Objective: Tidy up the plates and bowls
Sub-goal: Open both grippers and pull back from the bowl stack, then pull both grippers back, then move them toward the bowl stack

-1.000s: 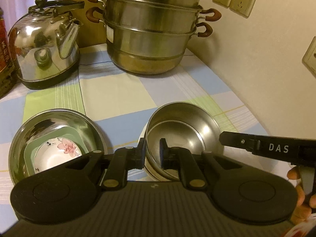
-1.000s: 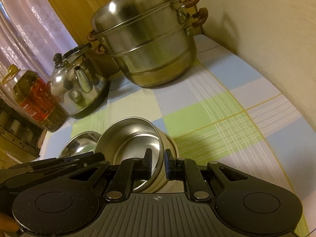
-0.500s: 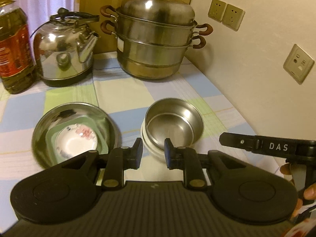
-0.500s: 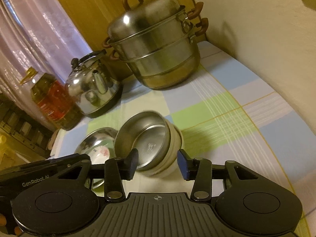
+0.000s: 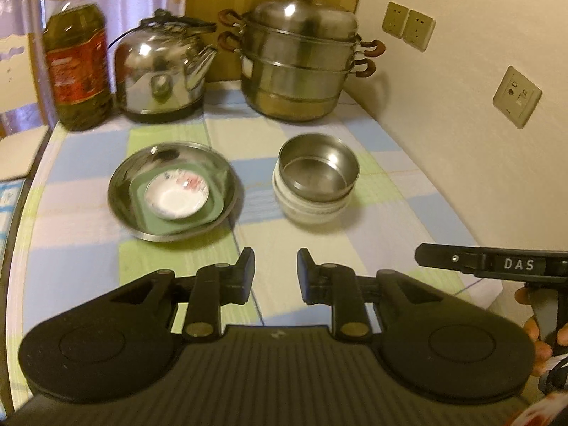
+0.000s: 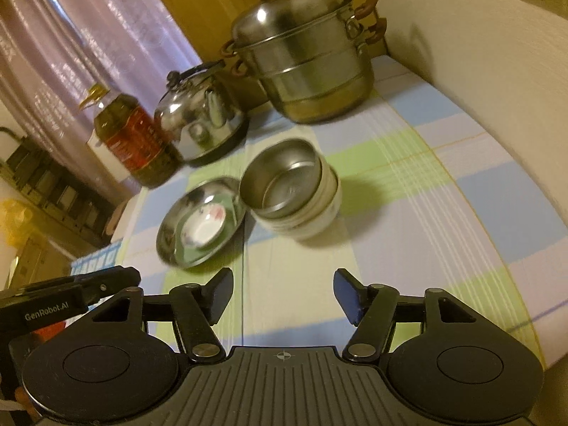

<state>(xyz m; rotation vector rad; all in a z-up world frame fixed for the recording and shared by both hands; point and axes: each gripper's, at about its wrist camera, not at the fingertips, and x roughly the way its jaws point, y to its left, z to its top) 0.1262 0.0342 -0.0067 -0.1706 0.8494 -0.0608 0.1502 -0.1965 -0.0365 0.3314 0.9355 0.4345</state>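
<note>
Steel bowl [image 5: 318,167] nested in white bowl [image 5: 310,209]: light, rigid, slick; we'd pinch its rim | left gripper [image 5: 276,271], right gripper [image 6: 283,293]: jaws opening, nothing between.

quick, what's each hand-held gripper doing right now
left hand-held gripper: jaws opening, nothing between them
right hand-held gripper: jaws opening, nothing between them

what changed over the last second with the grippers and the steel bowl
Both grippers let go of the steel bowl and pulled back toward the table's near edge; the left gripper and right gripper are empty, jaws opening. The bowl stays nested in the white bowl; the plate stack in the steel dish is unchanged.
</note>
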